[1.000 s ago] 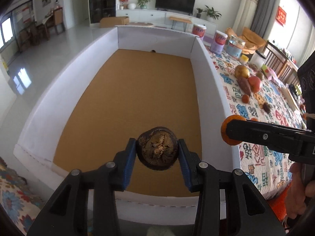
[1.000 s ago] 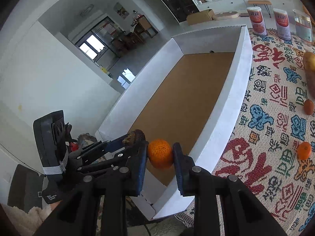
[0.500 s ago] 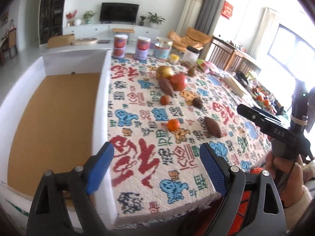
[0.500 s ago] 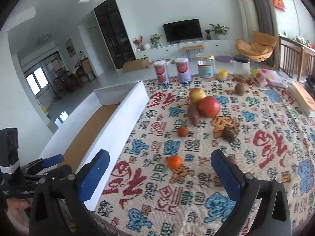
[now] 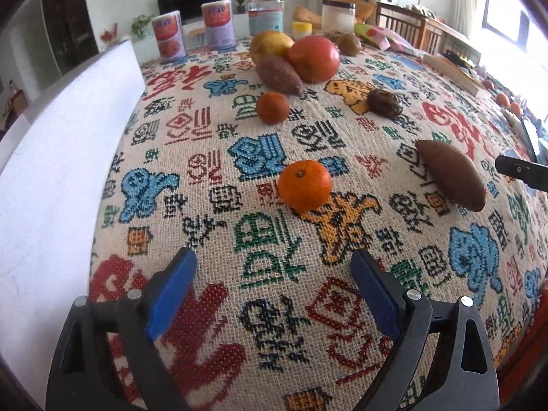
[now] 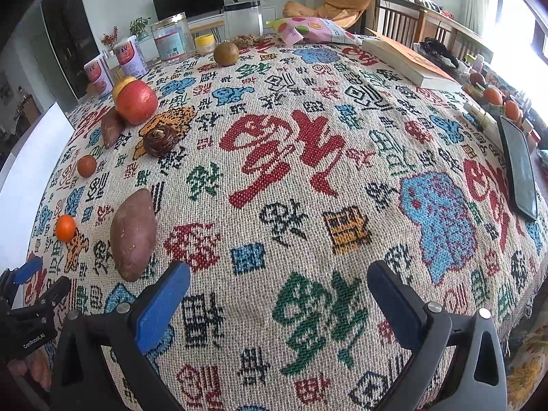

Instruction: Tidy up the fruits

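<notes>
A: Nearest in the left wrist view, the left gripper (image 5: 272,274) has its blue pads apart with only the patterned tablecloth (image 5: 212,308) between them; its jaws have just been opening further.

B: And the right gripper (image 6: 279,286)?

A: Spread wide too, nothing in it. Its jaws have been opening as well. In the left view only a dark tip of it shows at three o'clock, cut by the frame edge.

B: Where's the fruit?

A: From the left gripper, a tangerine (image 5: 304,185) sits at twelve o'clock, near. A brown sweet potato (image 5: 451,174) lies at two o'clock. Farther, a smaller tangerine (image 5: 273,107) at twelve and a dark round fruit (image 5: 384,102) at one; I can't tell what it is.

B: Beyond that?

A: A second sweet potato (image 5: 277,74), a red fruit (image 5: 313,59) touching it, a yellow one (image 5: 269,44) half hidden behind both. The white box wall (image 5: 58,150) runs off at nine o'clock, its inside out of sight. Farthest are tins (image 5: 168,36) and jars (image 5: 266,17).
</notes>
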The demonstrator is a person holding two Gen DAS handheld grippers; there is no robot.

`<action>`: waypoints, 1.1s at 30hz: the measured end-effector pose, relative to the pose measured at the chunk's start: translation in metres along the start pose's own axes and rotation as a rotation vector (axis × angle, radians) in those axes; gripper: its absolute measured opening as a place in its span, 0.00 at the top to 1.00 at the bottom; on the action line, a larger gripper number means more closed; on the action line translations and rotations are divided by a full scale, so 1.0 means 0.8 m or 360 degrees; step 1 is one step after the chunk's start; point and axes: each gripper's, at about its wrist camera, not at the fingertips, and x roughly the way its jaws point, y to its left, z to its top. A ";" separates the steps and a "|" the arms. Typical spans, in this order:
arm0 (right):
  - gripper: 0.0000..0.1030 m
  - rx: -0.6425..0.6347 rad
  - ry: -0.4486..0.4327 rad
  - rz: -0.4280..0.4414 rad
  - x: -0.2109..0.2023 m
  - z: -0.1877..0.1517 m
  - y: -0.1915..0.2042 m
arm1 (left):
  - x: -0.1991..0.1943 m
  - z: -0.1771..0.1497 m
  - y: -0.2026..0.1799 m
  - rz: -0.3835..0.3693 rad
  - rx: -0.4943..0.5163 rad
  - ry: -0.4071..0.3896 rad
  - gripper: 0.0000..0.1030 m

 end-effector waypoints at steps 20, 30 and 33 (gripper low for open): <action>0.00 0.0030 -0.0053 -0.0104 0.064 0.034 -0.020 | 0.008 0.002 0.000 0.0014 -0.0017 -0.0015 0.03; 0.00 0.0031 -0.0055 -0.0104 0.064 0.034 -0.020 | 0.008 0.002 0.000 0.0013 -0.0017 -0.0015 0.03; 0.00 0.0031 -0.0055 -0.0105 0.064 0.034 -0.020 | 0.008 0.002 0.000 0.0013 -0.0017 -0.0015 0.03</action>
